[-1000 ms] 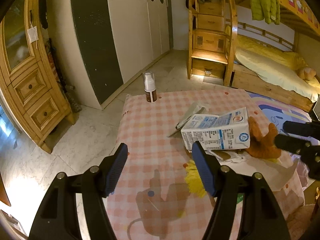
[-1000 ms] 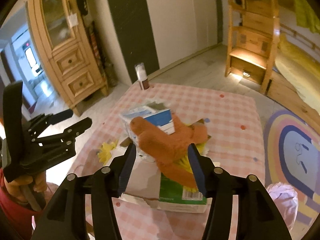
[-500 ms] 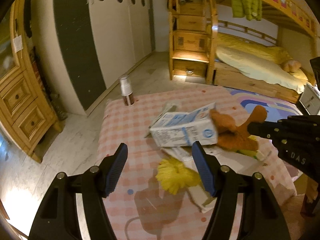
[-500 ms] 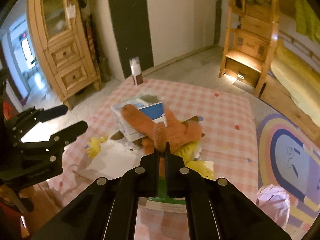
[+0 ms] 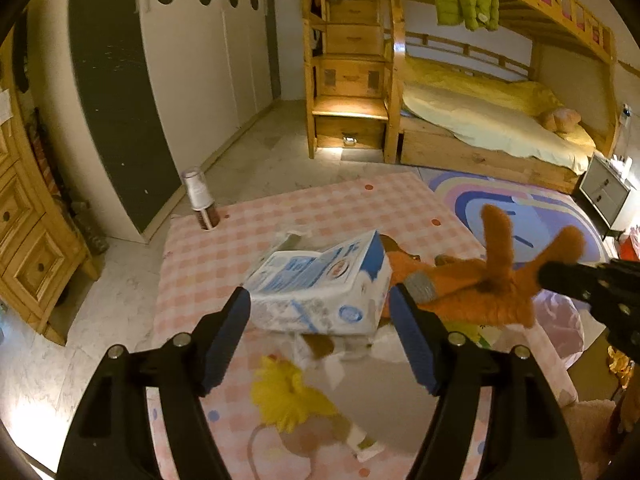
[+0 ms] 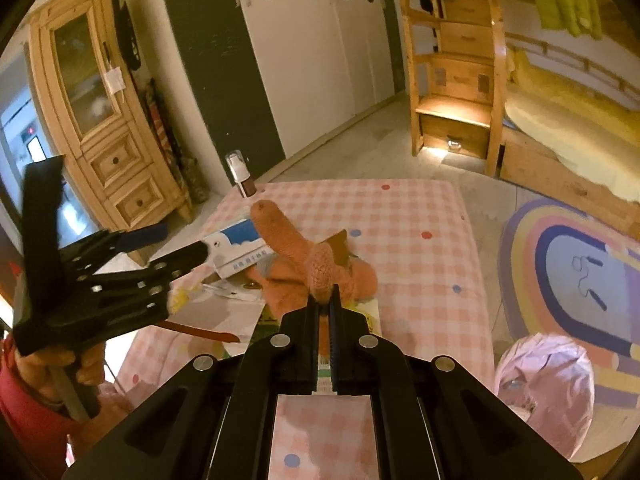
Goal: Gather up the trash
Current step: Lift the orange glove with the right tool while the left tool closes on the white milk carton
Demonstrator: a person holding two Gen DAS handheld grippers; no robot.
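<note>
Orange plush toy, one, is pinched in the right gripper over the checked table. One blue-white carton lies between the left gripper's spread jaws, which have just widened. One bottle stands at eleven o'clock.

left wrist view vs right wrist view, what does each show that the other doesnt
Only the left wrist view shows the yellow fluffy thing whole, below the open left gripper.

Only the right wrist view shows the hand holding that gripper, and the right gripper shut on the orange plush toy.

Both show the blue-and-white carton, the toy, the pump bottle and the pink checked cloth.
</note>
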